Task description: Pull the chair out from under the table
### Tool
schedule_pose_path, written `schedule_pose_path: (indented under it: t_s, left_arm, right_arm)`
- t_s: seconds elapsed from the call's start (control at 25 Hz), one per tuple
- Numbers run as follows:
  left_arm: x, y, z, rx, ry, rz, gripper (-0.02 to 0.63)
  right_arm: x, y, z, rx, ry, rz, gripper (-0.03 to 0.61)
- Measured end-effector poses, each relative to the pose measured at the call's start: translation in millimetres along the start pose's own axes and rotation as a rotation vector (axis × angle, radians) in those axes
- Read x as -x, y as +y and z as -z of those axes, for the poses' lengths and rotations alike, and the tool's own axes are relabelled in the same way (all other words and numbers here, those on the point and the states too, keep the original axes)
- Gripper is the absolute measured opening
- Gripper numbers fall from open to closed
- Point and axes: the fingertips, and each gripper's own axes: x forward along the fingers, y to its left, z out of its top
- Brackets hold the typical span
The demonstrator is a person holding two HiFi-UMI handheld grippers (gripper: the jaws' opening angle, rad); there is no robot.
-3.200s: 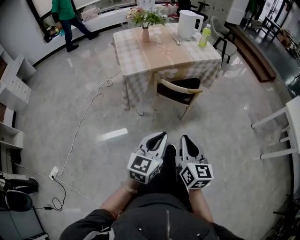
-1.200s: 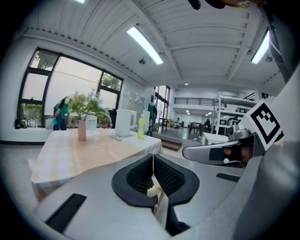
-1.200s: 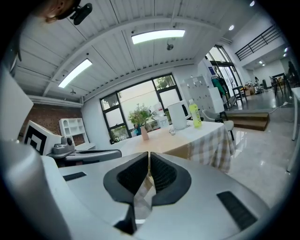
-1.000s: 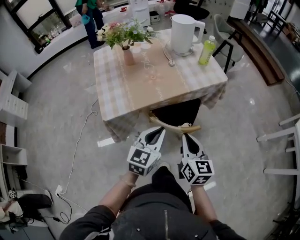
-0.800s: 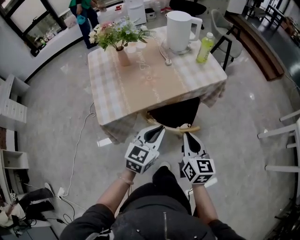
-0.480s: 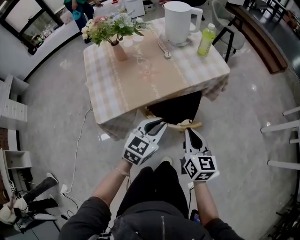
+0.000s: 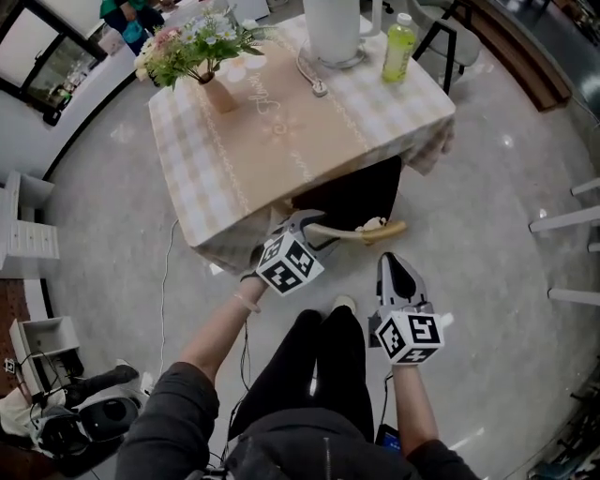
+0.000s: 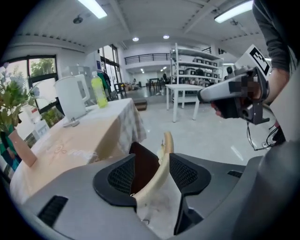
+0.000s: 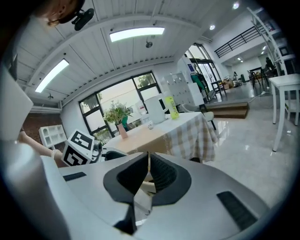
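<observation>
Two claws: left claw is up at the chair, right claw sits lower right of it, apart from the chair.
Left claw: its jaws have just been opening and now stand released, straddling the pale back rail with no squeeze yet.
Right claw: clenched on nothing.
Chair: centre of frame, dark seat tucked under the bench, only the rail poking out.
Risk, grip: the rail is smooth and curved, so a hold near its left tip could slip or swing the chair askew.
Risk, cloth: the tablecloth hangs beside the seat; snag it and the vase, kettle or bottle could topple.
Risk, feet: a shoe sits right in the chair's path.
</observation>
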Motion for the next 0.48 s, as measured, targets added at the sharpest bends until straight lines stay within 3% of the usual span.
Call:
schedule_pose_path:
  t_s: [0.32,0.48]
  left_arm:
    - [-39.9,-8.3,35.3,-0.207,0.122,0.097,0.235]
    - [-57.5,-16.6,49.8,-0.257,0.165,0.162,0.246]
  right_arm:
    - [5.3,-5.7,35.3,-0.032,0.052,0.063,0.017]
    - [1.6,-6.1,44.3,-0.045,0.061,0.085,0.017]
